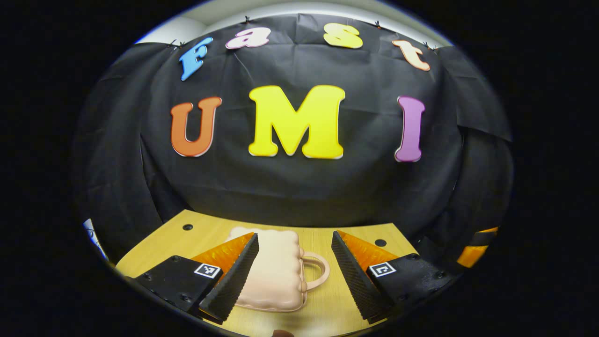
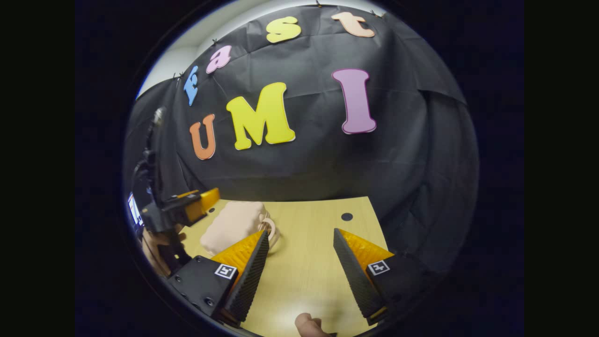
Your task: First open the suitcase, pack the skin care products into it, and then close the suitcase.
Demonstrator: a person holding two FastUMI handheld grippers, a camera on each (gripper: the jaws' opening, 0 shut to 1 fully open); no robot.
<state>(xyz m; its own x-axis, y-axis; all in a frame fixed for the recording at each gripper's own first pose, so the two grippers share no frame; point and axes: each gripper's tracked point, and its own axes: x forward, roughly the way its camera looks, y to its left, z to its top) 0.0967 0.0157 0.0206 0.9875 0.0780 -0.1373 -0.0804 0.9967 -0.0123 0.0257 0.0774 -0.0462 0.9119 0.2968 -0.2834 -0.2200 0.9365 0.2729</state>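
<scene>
**Closed suitcase on the table, both grippers spread above it**

The small pale pink suitcase (image 1: 273,271) lies flat and shut on the light wooden table (image 1: 327,304), its looped handle (image 1: 316,274) pointing toward the right of the left gripper view. In that view the left gripper (image 1: 295,269) hangs just over it with its jaws spread wide and nothing between them: one finger overlaps the case's left part, while the other stands apart from it, just beyond the handle.

In the right gripper view the suitcase (image 2: 231,227) sits ahead and to the left of the right gripper (image 2: 299,264), partly behind that gripper's left finger. The right gripper's jaws are also wide apart and empty, with bare tabletop (image 2: 304,262) in the gap. Farther left, the left gripper's body (image 2: 180,210) shows beside the case, held by a hand (image 2: 157,248).

The left finger hides the case's left side in the left gripper view, and its near edge is cut close to the rim. Whether either finger actually touches the case cannot be told. A small rounded shape (image 2: 309,325) at the bottom edge of the right gripper view is cut off and hard to identify. Small dark holes (image 1: 187,227) dot the table's far part.
</scene>
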